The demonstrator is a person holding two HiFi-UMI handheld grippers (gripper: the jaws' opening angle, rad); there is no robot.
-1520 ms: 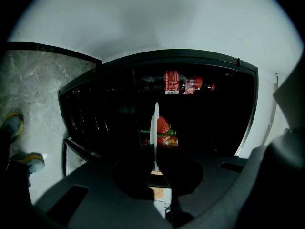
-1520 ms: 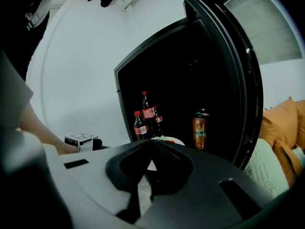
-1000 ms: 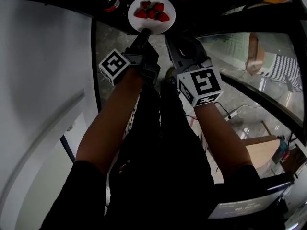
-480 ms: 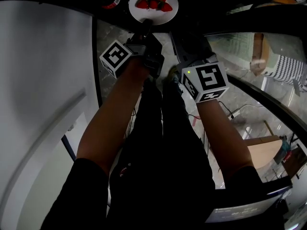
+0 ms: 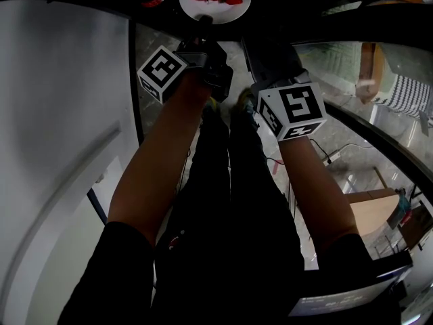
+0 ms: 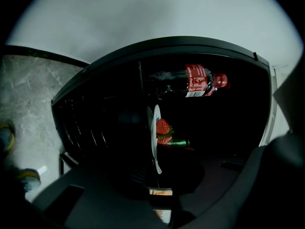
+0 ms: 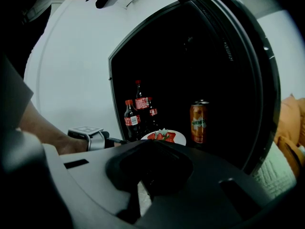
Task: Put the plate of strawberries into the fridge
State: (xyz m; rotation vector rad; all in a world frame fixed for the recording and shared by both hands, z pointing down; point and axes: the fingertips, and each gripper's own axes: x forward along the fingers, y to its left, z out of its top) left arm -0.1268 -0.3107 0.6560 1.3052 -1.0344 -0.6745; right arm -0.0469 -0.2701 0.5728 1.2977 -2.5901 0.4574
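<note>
Fridge [image 7: 190, 42] interior: dark, opening bounded by a pale wall [image 7: 71, 70] on the left and the open door [image 7: 259, 80] on the right.

- Plate [image 7: 180, 138], one, white. It is at the front of the compartment, and my left hand-held gripper [image 5: 202, 26] is clenched on its near rim. I cannot tell whether it rests on the shelf.
- Strawberries [image 7: 162, 136], several, heaped on the plate; exact count not clear.
- Cola bottles [image 7: 130, 118], three, upright, clustered just left of and behind the plate.
- Orange can [image 7: 198, 123], one, upright, just right of the plate with a slim gap between them.
- My right hand-held gripper [image 7: 150, 171], one, is closed on nothing. It sits outside the opening, beside my left.

Open room: tall dark space above the plate, free of items. The plate's slot runs from the bottles to the can.
</note>
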